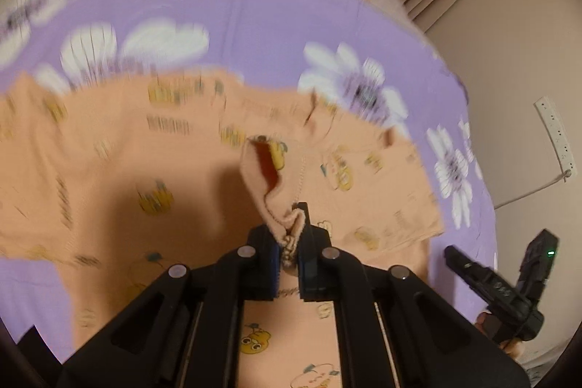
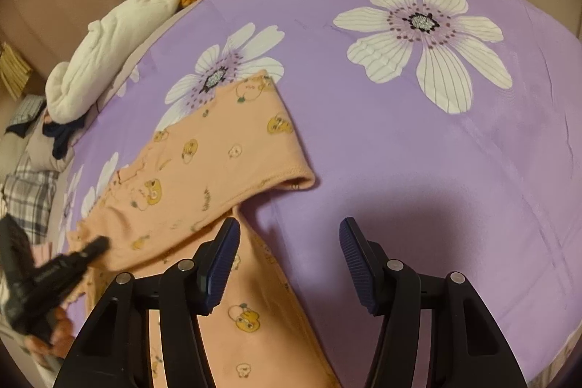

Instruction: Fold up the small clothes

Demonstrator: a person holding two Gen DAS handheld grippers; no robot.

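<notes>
Garment: small peach top, printed with yellow cartoon figures, spread on the purple flowered bedspread.
Handling: soft, light, limp knit — best taken at hems and edges, I judge.
Left gripper: jaws closed tight on a bunched fold of the garment.
Right gripper: jaws apart, empty — one finger over the garment's edge, the other over bare bedspread.

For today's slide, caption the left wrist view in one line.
Left hand-held gripper pinches a fold of the peach printed garment on the purple floral bedspread.
</notes>
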